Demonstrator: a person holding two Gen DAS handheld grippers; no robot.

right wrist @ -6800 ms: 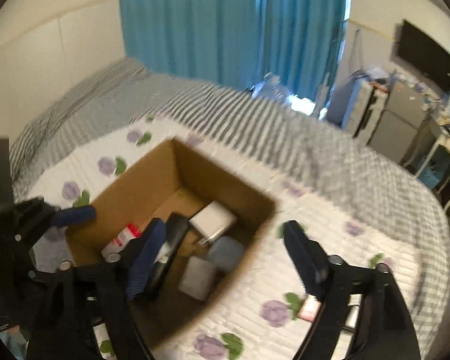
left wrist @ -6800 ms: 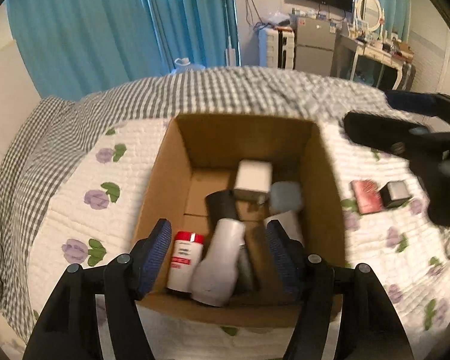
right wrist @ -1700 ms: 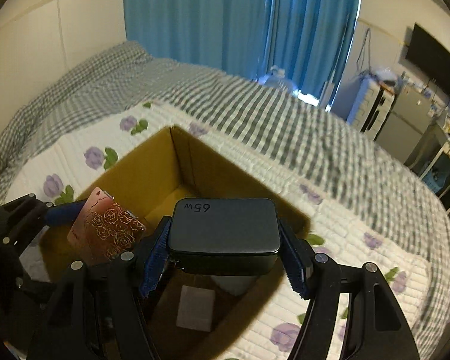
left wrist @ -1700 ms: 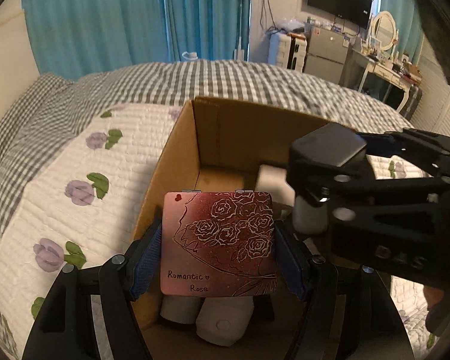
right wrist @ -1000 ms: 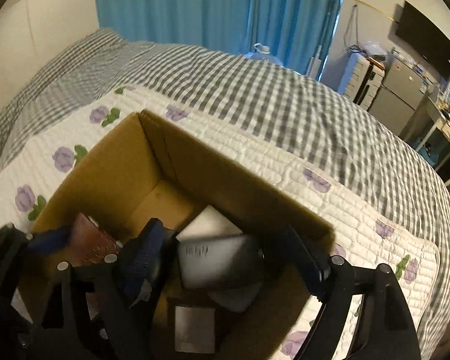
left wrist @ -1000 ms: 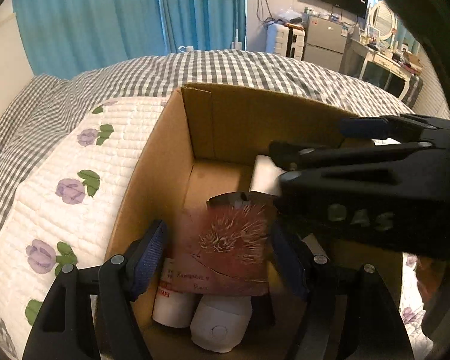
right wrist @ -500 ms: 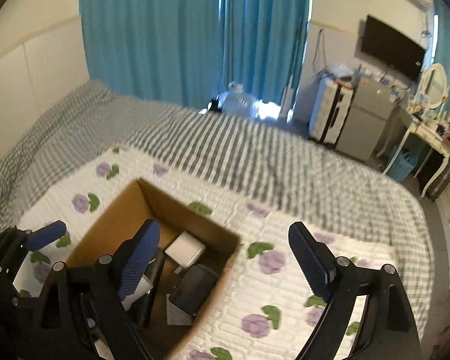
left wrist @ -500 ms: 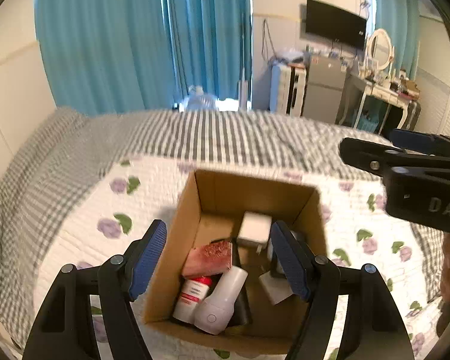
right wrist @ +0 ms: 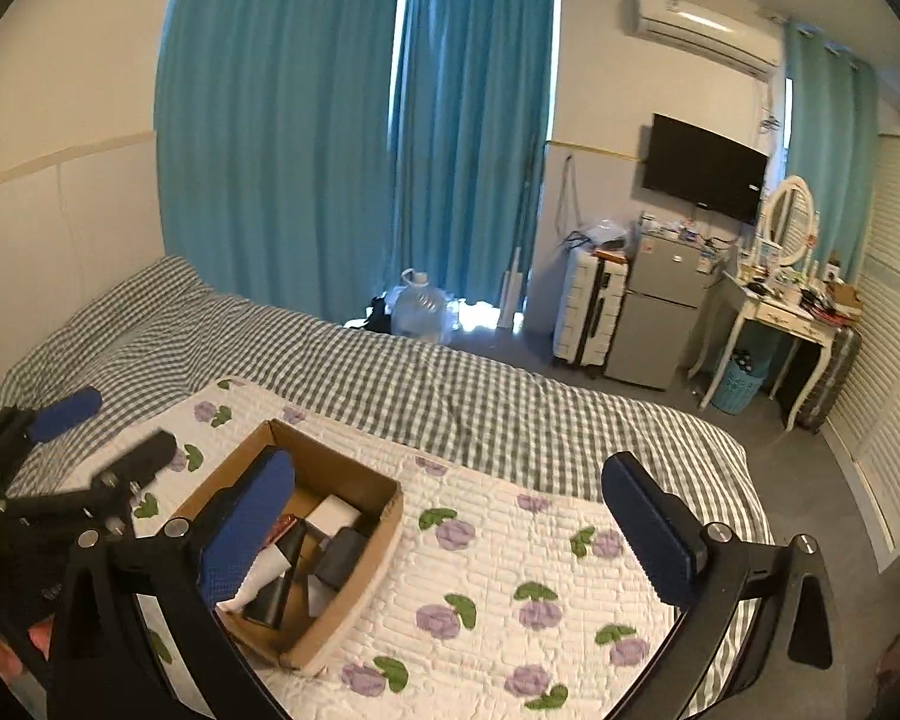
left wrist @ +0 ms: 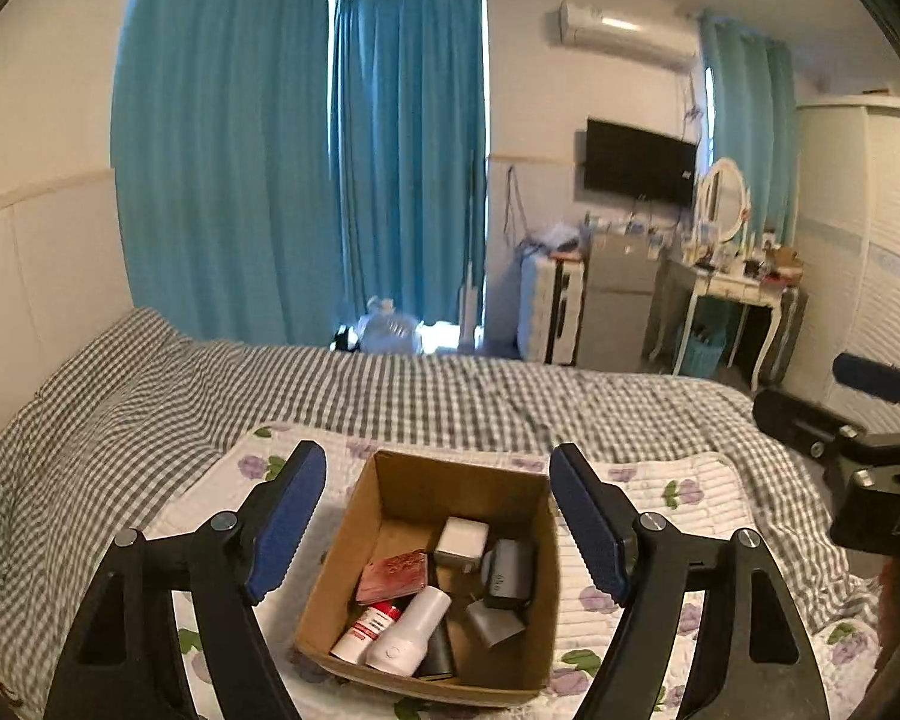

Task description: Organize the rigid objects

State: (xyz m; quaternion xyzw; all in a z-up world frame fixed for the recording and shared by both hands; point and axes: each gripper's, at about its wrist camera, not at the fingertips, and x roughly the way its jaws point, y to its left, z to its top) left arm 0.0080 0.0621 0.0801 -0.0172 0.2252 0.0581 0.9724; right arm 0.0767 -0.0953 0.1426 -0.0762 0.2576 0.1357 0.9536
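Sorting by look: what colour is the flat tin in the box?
Pinkish red, rose-patterned tin, clearest in the left wrist view.

Matt cardboard box (left wrist: 330, 564) on a quilted cloth cover (right wrist: 510, 576), ribbed rubbery gripper pads (left wrist: 288, 516)

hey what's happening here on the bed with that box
A person is tidying small items into a cardboard box on a floral quilt, with a handheld gripper in each hand. Both the left gripper and the right gripper are open and empty, their jaws having just been opening. The rose-patterned tin and a dark charger lie inside the box.
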